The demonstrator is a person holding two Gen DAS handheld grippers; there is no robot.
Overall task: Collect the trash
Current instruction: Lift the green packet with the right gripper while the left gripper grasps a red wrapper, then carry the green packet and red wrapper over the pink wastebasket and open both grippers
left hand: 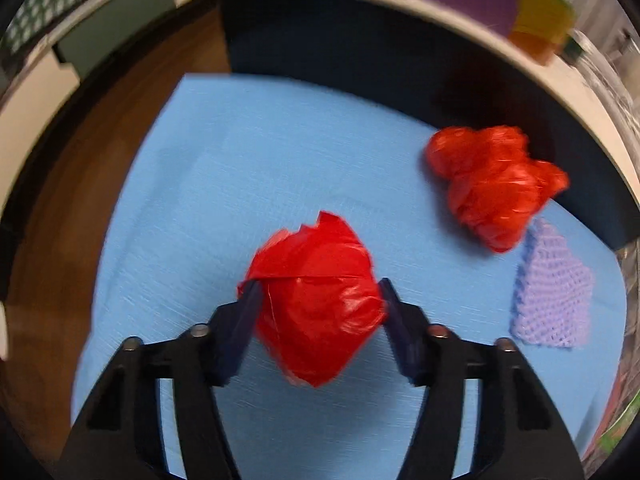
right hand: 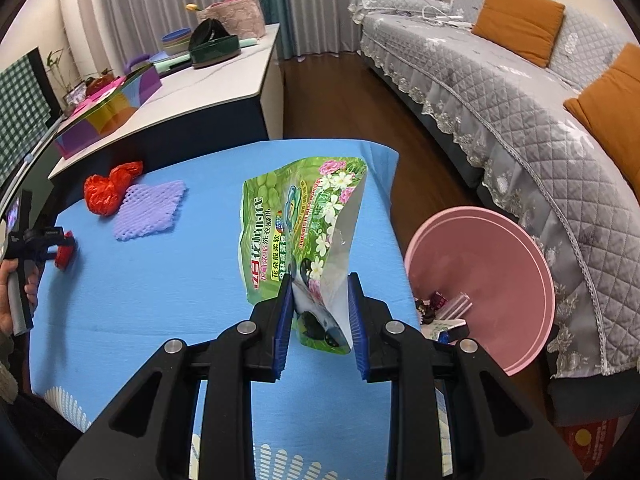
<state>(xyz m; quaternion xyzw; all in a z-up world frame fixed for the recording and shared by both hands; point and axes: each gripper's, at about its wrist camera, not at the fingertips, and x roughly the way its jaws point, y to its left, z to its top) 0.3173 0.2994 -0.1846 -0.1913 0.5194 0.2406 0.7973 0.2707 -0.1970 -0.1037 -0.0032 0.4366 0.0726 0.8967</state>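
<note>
Landmark: the pink round plastic basin [right hand: 500,280] standing on the floor just beside the blue cloth-covered surface [right hand: 160,300]; it already holds a few wrappers, so I take it for the trash bin.

Left claw [left hand: 316,296]: clenched on a crumpled ball of red plastic film [left hand: 316,304], one pad at each side of its middle. In the right wrist view this claw and ball sit at the surface's edge farthest from the basin.

Red ball, handling: judged very light, soft and springy. It gives under the pads and may slither out, since the film looks glossy. The grip across the thickest part looks sound; a pinch on a loose flap would risk tearing or unfolding it.

Right claw [right hand: 320,320]: grasping a green flower-printed laundry-detergent pouch [right hand: 304,240] by its lower corner, close to the basin, over the surface's near edge.

Pouch, handling: looks empty and flattened, so light, but stiff enough to stand up from the pads. It is slick laminate. A hold on the doubled seam at the bottom should be firmer than on the smooth face.

Still lying out: a second crumpled wad of red plastic film [right hand: 108,194] and a lilac foam mesh sleeve [right hand: 150,210], touching each other, well apart from the basin. The mesh is judged soft and squashy; any edge would do.
</note>
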